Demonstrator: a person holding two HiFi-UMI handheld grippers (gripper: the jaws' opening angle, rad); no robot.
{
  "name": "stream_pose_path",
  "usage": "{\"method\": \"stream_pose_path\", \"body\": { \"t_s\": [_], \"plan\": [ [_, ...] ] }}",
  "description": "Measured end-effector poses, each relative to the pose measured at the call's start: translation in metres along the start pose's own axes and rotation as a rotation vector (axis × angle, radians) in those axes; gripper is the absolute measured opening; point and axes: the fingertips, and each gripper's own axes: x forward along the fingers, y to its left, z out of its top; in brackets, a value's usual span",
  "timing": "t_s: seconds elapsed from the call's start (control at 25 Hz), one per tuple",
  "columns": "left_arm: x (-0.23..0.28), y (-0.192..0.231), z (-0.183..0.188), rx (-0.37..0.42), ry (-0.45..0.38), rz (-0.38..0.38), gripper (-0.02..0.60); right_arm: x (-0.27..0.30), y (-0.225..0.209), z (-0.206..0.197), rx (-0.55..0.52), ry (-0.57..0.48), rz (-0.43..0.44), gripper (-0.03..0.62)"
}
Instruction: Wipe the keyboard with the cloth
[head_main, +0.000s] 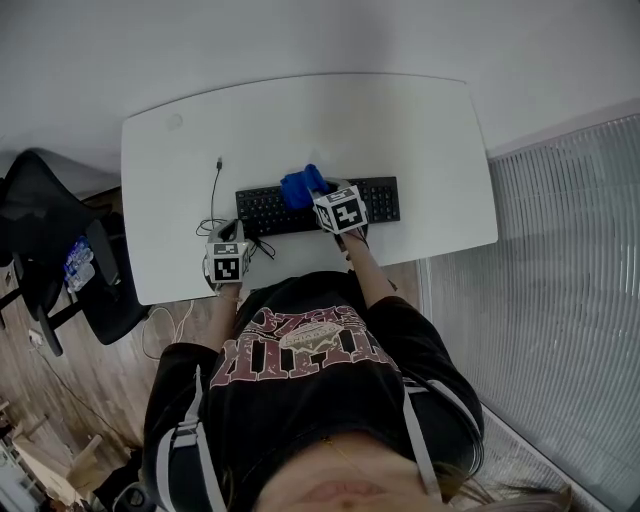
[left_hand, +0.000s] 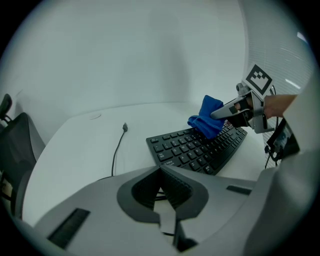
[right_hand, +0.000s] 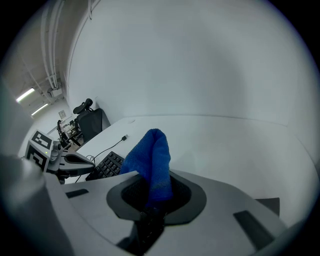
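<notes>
Cloth (right_hand: 150, 157) blue, nubby terry; keyboard (head_main: 265, 212) matt black plastic; table (head_main: 400, 130) smooth white

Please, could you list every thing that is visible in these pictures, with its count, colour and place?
table: one, white, under everything else
keyboard: one, black, near the table's front edge
cable: one, black, on the table left of the keyboard, plug end free
cloth: one, blue, at the keyboard's middle
office chair: one, black, left of the table
left gripper: one, grey, jaws together, empty, at the keyboard's left end
right gripper: one, grey, jaws shut on the cloth
</notes>
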Motion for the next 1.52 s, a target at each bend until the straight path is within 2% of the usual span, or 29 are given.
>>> {"method": "stream_pose_path", "body": {
  "t_s": [0.8,1.0,1.52],
  "plan": [
    [0.0,0.0,-0.001,0.001,-0.001,0.019,0.034,-0.032,-0.062,-0.022,0.024,0.012,-0.087,0.064],
    [0.0,0.0,0.0,0.032,0.003,0.028,0.034,-0.039,-0.076,-0.028,0.031,0.015,-0.111,0.064],
    [0.001,0.0,-0.001,0.022,0.014,0.025,0.034,-0.059,-0.112,-0.045,0.04,0.027,-0.174,0.064]
  ]
}}
